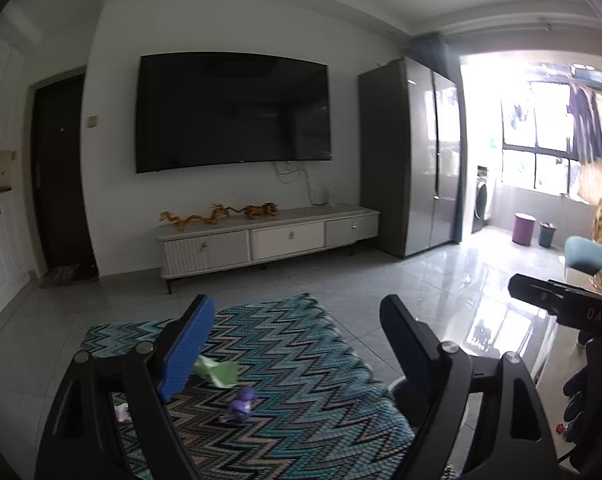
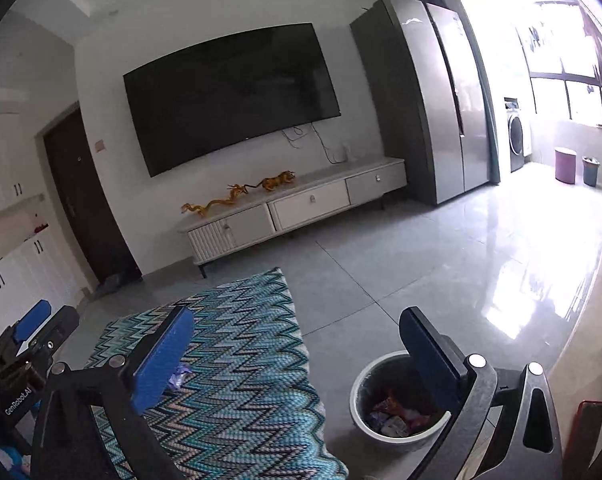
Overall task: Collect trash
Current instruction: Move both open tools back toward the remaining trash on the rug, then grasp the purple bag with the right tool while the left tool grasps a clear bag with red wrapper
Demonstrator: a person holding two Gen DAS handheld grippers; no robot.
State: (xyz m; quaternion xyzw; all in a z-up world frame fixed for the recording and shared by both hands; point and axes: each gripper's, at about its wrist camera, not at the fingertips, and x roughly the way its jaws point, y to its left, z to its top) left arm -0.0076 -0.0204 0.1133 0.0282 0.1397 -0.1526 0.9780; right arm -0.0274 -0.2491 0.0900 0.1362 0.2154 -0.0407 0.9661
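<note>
A crumpled green wrapper (image 1: pixel 217 373), a purple wrapper (image 1: pixel 243 399) and a small pink-white scrap (image 1: pixel 121 413) lie on the zigzag rug (image 1: pixel 301 380). My left gripper (image 1: pixel 297 344) is open and empty, held above them. My right gripper (image 2: pixel 297 356) is open and empty, above the rug edge; the purple wrapper (image 2: pixel 179 376) shows beside its left finger. A round white trash bin (image 2: pixel 361 380) with wrappers inside stands on the tile floor under the right finger. The right gripper also shows in the left wrist view (image 1: pixel 561 300), and the left one in the right wrist view (image 2: pixel 29 332).
A white TV cabinet (image 1: pixel 269 236) with dragon figurines stands under a wall TV (image 1: pixel 233 112). A grey wardrobe (image 1: pixel 413 160) is at right. A purple bin (image 1: pixel 524 229) and a blue bin (image 1: pixel 547 234) stand by the balcony. A table edge (image 2: pixel 581 340) is at right.
</note>
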